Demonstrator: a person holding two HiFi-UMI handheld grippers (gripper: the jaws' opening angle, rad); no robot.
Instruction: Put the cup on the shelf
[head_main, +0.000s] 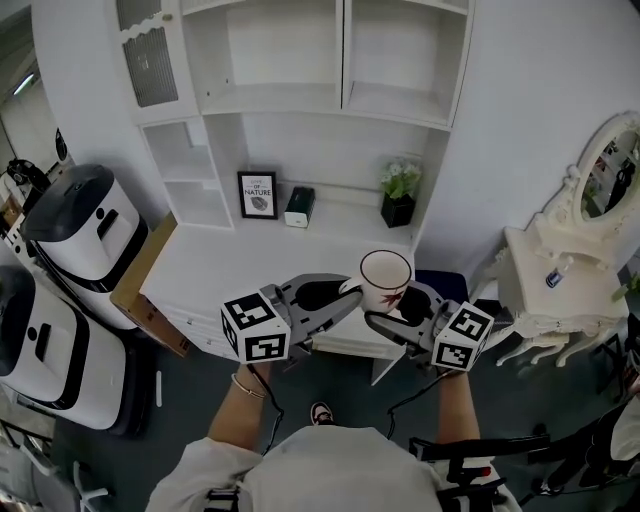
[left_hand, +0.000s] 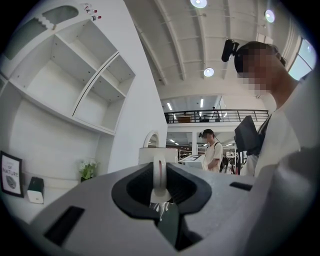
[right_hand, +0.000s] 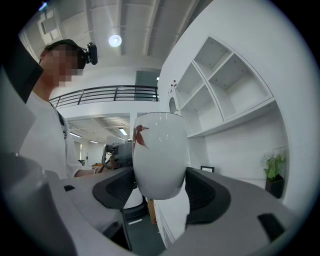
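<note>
Our left forearm (head_main: 240, 395) and right forearm (head_main: 455, 392) reach forward, grippers level and side by side. Our left gripper (head_main: 340, 300) pinches the handle (left_hand: 159, 172) of the cup (head_main: 385, 272); our right gripper (head_main: 390, 312) clamps its body.

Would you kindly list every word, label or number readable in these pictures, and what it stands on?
"NATURE": small black-framed picture on the white shelf unit; the line above it is too small to read.
Dark green and white box beside it: print too small.
White ceramic cup: red motif, no words.
</note>
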